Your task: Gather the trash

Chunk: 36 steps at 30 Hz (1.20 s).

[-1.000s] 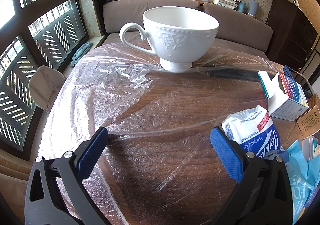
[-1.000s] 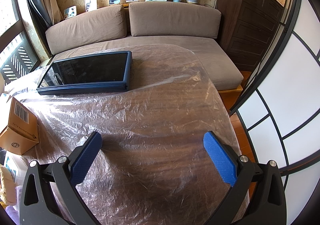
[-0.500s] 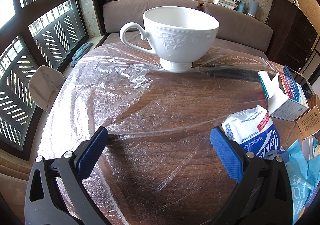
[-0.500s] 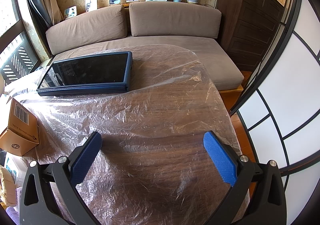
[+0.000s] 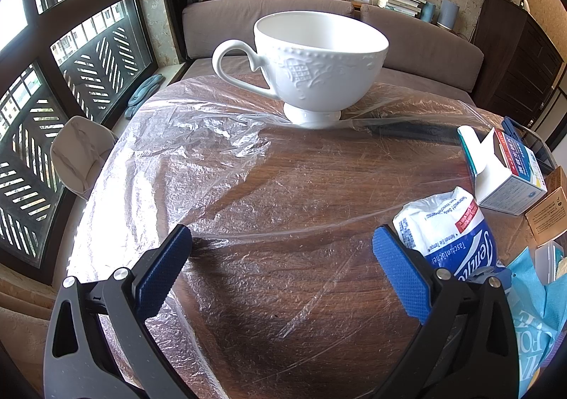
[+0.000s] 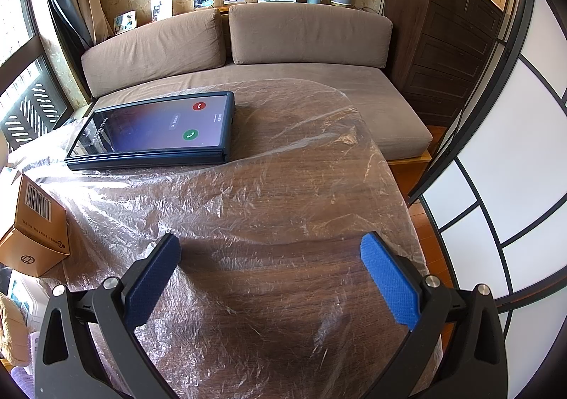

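Nothing is moving, but the phone point(image 6: 152, 129) screen is now lighting up with a call. I am holding my left hand-held gripper point(image 5: 281, 253) and right hand-held gripper point(image 6: 269, 257) wide open, gripping nothing. The tissue pack point(image 5: 448, 232) is lying on the worktop point(image 5: 283, 193) just beside my left one. I think no trash is picked up yet.

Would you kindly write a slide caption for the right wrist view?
Open right gripper hovers over the plastic-wrapped table; a phone shows an incoming call.
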Each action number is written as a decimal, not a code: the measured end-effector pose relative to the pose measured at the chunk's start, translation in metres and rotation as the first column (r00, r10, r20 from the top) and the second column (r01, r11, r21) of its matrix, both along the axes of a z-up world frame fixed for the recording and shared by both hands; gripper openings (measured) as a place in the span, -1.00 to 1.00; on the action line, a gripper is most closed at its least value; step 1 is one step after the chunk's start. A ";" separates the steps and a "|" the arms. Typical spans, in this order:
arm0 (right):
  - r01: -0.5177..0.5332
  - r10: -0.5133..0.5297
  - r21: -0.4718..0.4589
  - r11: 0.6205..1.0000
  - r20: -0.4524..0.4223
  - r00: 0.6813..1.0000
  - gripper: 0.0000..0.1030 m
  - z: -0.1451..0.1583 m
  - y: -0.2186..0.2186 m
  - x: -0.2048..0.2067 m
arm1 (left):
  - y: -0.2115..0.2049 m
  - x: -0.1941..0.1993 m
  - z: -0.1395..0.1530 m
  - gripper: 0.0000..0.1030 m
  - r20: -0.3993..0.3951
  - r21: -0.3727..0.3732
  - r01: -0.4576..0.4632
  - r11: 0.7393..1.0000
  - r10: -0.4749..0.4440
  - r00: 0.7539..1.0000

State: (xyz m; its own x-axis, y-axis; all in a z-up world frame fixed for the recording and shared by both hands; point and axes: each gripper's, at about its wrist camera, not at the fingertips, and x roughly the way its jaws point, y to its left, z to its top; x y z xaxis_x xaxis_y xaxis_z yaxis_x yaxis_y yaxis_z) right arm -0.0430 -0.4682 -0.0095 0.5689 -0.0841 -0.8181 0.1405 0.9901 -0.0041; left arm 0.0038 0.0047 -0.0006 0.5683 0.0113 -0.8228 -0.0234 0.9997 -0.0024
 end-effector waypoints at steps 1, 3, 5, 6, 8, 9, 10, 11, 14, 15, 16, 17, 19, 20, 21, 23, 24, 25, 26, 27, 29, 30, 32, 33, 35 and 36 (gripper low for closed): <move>0.000 0.000 -0.001 1.000 0.000 1.000 0.93 0.000 0.000 0.000 | 0.000 0.000 0.000 0.98 0.000 0.000 0.000 1.000 0.000 1.000; 0.000 0.000 0.000 1.000 0.000 1.000 0.93 0.002 -0.001 0.000 | 0.000 0.000 0.000 0.98 0.000 0.000 0.000 1.000 0.000 1.000; 0.000 0.000 -0.002 1.000 0.000 1.000 0.93 0.002 -0.001 0.000 | 0.000 0.000 0.000 0.98 0.000 0.000 0.000 1.000 0.000 1.000; 0.000 0.000 -0.001 1.000 0.000 1.000 0.93 0.002 -0.001 0.000 | 0.000 0.000 0.000 0.98 0.000 0.000 0.000 1.000 0.000 1.000; 0.000 0.000 -0.001 1.000 0.000 1.000 0.93 0.004 -0.002 0.001 | 0.000 0.000 0.000 0.98 0.000 0.000 0.000 1.000 0.000 1.000; 0.000 0.000 -0.001 1.000 0.000 1.000 0.93 0.003 -0.001 0.001 | 0.000 0.000 0.000 0.98 0.000 0.000 0.000 1.000 0.000 1.000; 0.000 0.000 -0.001 1.000 0.000 1.000 0.93 0.003 -0.001 0.001 | 0.000 0.000 0.000 0.98 0.000 0.000 0.000 1.000 0.000 1.000; 0.000 0.000 -0.001 1.000 0.000 1.000 0.93 0.003 -0.001 0.001 | 0.000 0.000 0.000 0.98 0.000 0.000 0.000 1.000 0.000 1.000; 0.000 0.000 -0.001 1.000 0.000 1.000 0.93 0.003 -0.001 0.000 | 0.000 0.000 0.000 0.98 0.000 -0.001 0.000 1.000 0.000 1.000; 0.000 0.000 -0.001 1.000 0.000 1.000 0.93 0.003 -0.001 0.000 | 0.000 0.000 0.000 0.98 0.000 -0.001 0.000 1.000 0.000 1.000; 0.000 0.000 -0.001 1.000 0.000 1.000 0.93 0.003 -0.001 0.000 | 0.000 0.000 0.000 0.98 0.000 0.000 0.000 1.000 0.000 1.000; 0.000 0.000 -0.001 1.000 0.000 1.000 0.93 0.003 -0.001 0.000 | 0.000 0.000 0.000 0.98 0.000 0.000 0.000 1.000 0.000 1.000; 0.000 0.000 -0.001 1.000 0.000 1.000 0.93 0.002 0.000 0.000 | 0.000 0.000 0.000 0.98 0.000 0.000 0.000 1.000 0.000 1.000; 0.000 0.000 -0.001 1.000 0.000 1.000 0.93 0.003 -0.001 0.000 | 0.000 0.000 0.000 0.98 0.000 0.000 0.000 1.000 0.000 1.000; 0.000 0.000 -0.001 1.000 0.000 1.000 0.93 0.002 0.000 0.000 | 0.000 0.000 0.000 0.98 0.000 -0.001 0.000 1.000 0.000 1.000; 0.000 0.000 -0.001 1.000 0.000 1.000 0.93 0.003 -0.001 0.000 | 0.000 0.000 0.000 0.98 0.000 -0.001 0.000 1.000 0.000 1.000; 0.000 0.000 -0.001 1.000 0.000 1.000 0.93 0.003 -0.001 0.000 | 0.000 0.000 0.000 0.98 0.000 -0.001 0.000 1.000 0.000 1.000; 0.000 0.000 -0.001 1.000 0.000 1.000 0.93 0.002 0.000 0.000 | 0.000 0.000 0.000 0.98 0.000 -0.001 0.000 1.000 0.000 1.000; 0.000 0.000 -0.001 1.000 0.000 1.000 0.93 0.002 -0.001 0.000 | 0.000 0.000 0.000 0.98 0.000 -0.001 0.000 1.000 0.000 1.000; 0.000 0.000 -0.001 1.000 0.000 1.000 0.93 0.002 0.000 0.000 | 0.000 0.000 0.000 0.98 0.000 0.000 0.000 1.000 0.000 1.000; 0.000 0.000 -0.001 1.000 0.000 1.000 0.93 0.003 0.000 0.000 | 0.000 0.000 0.000 0.98 0.000 0.000 0.000 1.000 0.000 1.000; 0.000 0.000 -0.001 1.000 0.000 1.000 0.93 0.002 0.000 0.000 | 0.000 0.000 0.000 0.98 0.000 0.000 0.000 1.000 0.000 1.000; 0.000 0.000 -0.001 1.000 0.000 1.000 0.93 0.003 0.000 0.000 | 0.000 0.000 0.000 0.98 0.000 -0.001 0.000 1.000 0.000 1.000; 0.000 0.000 -0.001 1.000 0.000 1.000 0.93 0.003 0.000 0.001 | 0.000 0.000 0.000 0.98 0.000 -0.001 0.000 1.000 0.000 1.000; 0.000 0.000 -0.002 1.000 0.000 1.000 0.93 0.003 0.001 0.001 | 0.000 0.000 0.000 0.98 0.000 0.000 0.000 1.000 0.000 1.000; 0.000 0.000 -0.001 1.000 0.000 1.000 0.93 0.003 0.001 0.001 | 0.000 0.000 0.000 0.98 0.000 -0.001 0.000 1.000 0.000 1.000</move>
